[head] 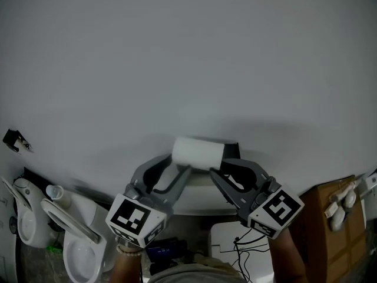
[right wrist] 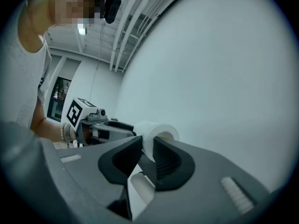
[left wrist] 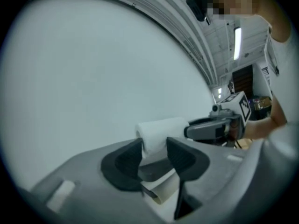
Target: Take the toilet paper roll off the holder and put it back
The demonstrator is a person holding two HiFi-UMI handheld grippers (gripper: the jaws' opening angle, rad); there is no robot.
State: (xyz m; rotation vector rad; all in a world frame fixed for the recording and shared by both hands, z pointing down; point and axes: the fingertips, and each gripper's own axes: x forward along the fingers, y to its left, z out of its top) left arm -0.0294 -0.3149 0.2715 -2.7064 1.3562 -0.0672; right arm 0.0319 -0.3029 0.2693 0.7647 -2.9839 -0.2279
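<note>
Up against the pale wall (head: pixel 188 52), the toilet paper roll (head: pixel 197 152) lies crosswise in front of the dark holder (head: pixel 231 145), and whether it sits fully on that holder cannot be told. The right claw (right wrist: pixel 148 148) looks clenched on the roll's end, one jaw at the cardboard core and the other outside the paper. The left claw (left wrist: pixel 154 148) is released, its jaws spread wide with the roll's other end showing just beyond the tips and nothing pressed. To do this step well, the right grip should probably stay light, since soft paper crushes and the outer sheet can unwind. The left claw would do best to cradle the free end so the roll travels level along the holder instead of tilting and catching. No tabletop is here, only the wall. Below it are white ceramic fixtures (head: pixel 76 240) on the left, a cardboard box (head: pixel 330 217) on the right and loose cables (head: pixel 247 246) between. A strip light (left wrist: pixel 237 38) glows overhead.
</note>
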